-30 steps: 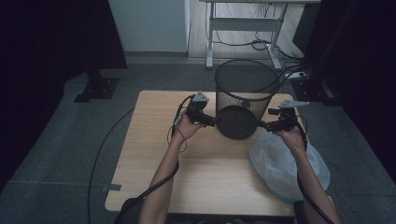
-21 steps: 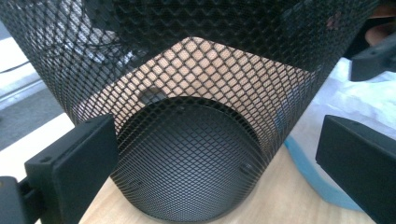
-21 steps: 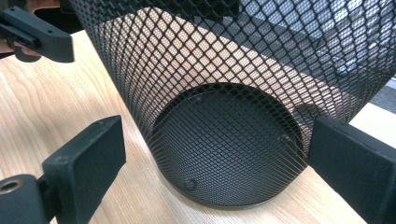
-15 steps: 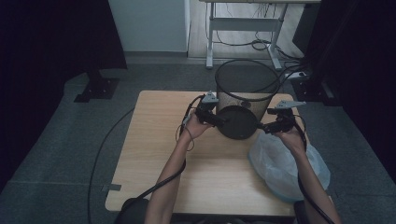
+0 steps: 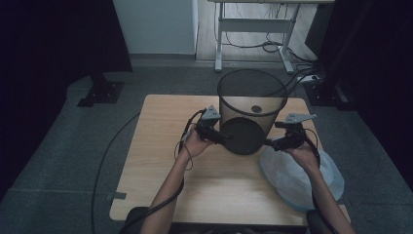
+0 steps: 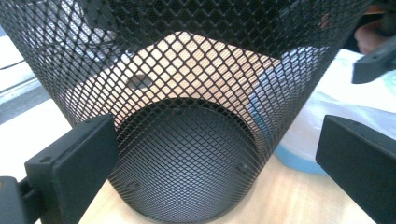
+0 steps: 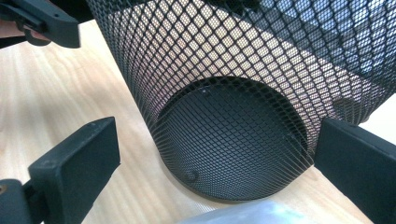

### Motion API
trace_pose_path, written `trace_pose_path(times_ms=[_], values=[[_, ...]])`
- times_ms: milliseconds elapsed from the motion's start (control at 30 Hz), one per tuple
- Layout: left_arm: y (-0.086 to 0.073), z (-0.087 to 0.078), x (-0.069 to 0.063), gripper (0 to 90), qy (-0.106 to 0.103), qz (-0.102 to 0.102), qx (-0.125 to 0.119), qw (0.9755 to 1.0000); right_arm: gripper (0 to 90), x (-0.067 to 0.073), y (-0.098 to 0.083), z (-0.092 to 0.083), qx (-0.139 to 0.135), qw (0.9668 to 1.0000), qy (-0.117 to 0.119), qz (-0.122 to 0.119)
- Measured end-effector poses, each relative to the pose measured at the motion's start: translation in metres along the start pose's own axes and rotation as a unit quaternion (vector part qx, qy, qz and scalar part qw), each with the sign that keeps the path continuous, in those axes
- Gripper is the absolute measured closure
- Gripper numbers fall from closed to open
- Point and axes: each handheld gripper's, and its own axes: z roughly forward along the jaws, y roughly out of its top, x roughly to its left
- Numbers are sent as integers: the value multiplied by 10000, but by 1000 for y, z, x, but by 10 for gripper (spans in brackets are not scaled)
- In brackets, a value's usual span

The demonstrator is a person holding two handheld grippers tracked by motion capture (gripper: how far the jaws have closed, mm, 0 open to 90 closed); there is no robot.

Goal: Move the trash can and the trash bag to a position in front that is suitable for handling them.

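High view: we see one black mesh basket [image 5: 251, 109] standing near the far edge of the table [image 5: 160, 146], right of its middle, mouth up, long axis upright or leaning slightly toward the near edge. One left claw [image 5: 225, 140] sits at the basket's lower left wall, one right claw [image 5: 269, 143] at its lower right wall. The basket lies between the two, both about equally near. One pale plastic bag [image 5: 297, 178] lies at the near right corner, just beside the basket base.

Left gripper view: the basket [image 6: 187, 93] is straight ahead and close, base disc low between the jaws. The left claw [image 6: 219, 172] is spread wide, and we can't see either pad pressing the mesh. Part of the bag [image 6: 327, 112] shows beyond on the right.

Right gripper view: the basket [image 7: 243, 93] is dead ahead, base on the wood. The right claw [image 7: 217, 163] stands fully apart; its jaws have just been opening, with the basket foot between them and the pads clear of it.

We judge the next move turns on each claw closing in sideways on the low wall.
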Motion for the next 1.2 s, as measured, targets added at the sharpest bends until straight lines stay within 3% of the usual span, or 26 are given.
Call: trace_pose_path(times_ms=[233,333,367,467,500,600,700,967,1200], values=[[-11,-25,-19,0,-78,-30,26,10000,0,22,-4,-5,-3,9999,130,-63],[-14,-33,-23,0,-206,31,81,9998,7,27,-5,-7,-11,9999,152,-59],[-14,-36,-24,0,-158,90,138,9997,17,27,-5,-7,-30,9998,171,-14],[-15,-50,-19,0,369,344,459,9977,16,25,-6,-13,44,10000,59,24],[-16,-55,-13,0,571,302,513,9966,16,23,-6,-17,70,10000,-37,35],[-17,-68,9,0,935,-196,318,9949,18,10,-7,-26,-25,9991,-300,288],[-16,-70,25,0,1190,-516,219,9913,21,-4,-7,-29,-75,9967,-583,564],[-5,-45,50,0,1984,-805,465,9757,22,-37,-1,-19,-14,9896,-1106,925],[1,-22,57,0,2247,-977,452,9685,23,-52,5,-8,-5,9843,-1416,1050]])
